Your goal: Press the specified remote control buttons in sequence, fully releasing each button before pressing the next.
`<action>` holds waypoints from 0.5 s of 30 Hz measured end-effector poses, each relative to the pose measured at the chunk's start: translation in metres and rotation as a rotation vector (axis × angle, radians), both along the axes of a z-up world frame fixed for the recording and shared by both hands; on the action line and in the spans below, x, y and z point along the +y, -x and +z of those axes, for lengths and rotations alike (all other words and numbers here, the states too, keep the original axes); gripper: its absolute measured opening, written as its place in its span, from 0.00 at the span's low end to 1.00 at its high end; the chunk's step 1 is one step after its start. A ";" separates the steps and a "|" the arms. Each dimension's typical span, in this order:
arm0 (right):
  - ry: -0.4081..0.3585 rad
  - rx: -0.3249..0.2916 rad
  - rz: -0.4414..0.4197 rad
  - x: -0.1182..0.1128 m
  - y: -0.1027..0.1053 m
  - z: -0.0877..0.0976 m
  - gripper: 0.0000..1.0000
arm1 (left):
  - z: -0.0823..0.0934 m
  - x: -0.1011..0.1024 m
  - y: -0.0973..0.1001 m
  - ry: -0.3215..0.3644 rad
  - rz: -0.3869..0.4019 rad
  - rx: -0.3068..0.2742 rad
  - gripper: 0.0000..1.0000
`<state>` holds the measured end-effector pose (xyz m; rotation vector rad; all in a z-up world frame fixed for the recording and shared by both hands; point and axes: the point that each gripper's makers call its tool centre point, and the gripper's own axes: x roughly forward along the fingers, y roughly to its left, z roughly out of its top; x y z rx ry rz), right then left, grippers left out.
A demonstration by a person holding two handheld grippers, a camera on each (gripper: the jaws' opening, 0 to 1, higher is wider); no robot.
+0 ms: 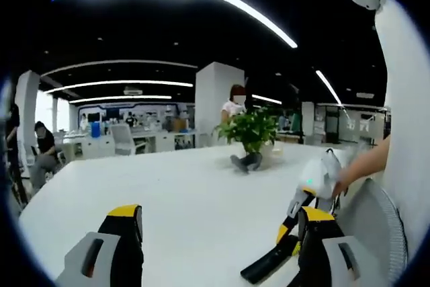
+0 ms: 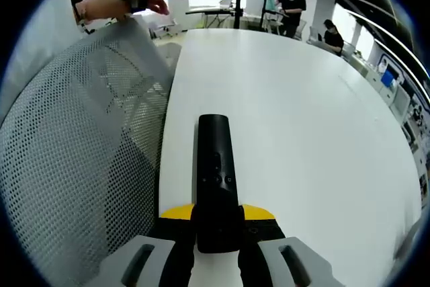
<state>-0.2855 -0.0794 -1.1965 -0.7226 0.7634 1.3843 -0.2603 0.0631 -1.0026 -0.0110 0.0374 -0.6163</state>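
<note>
Two grippers are in use. Your right gripper [image 2: 216,236] has its jaws clamped on the near end of the black remote control [image 2: 215,179], holding it out over the edge of the white counter [image 2: 302,119] with the button face toward the camera, presumably to keep it steady for pressing. Your left gripper [image 1: 218,247] has its jaws apart, holding nothing, free to serve as the pressing tool. The left gripper view adds the potted plant [image 1: 252,132] further down the counter, with the right gripper and remote at lower right. The right gripper view adds the mesh chair back [image 2: 74,159] beside the counter and the left gripper at upper left, well apart from the buttons
</note>
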 end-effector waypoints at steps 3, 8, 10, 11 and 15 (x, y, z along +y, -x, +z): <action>-0.003 0.000 -0.001 0.000 0.000 0.001 0.21 | 0.006 0.005 0.000 0.053 0.029 -0.026 1.00; -0.007 0.000 -0.009 0.000 0.001 0.001 0.22 | 0.006 0.008 0.006 0.096 0.042 -0.043 1.00; -0.009 -0.001 -0.011 0.001 0.000 0.001 0.22 | 0.007 0.011 0.009 0.128 0.053 -0.058 1.00; -0.009 -0.001 -0.013 0.001 0.001 0.001 0.22 | 0.009 0.014 0.010 0.170 0.063 -0.061 1.00; -0.007 -0.002 -0.019 0.001 0.000 0.001 0.22 | 0.002 0.018 0.013 0.264 0.083 -0.021 1.00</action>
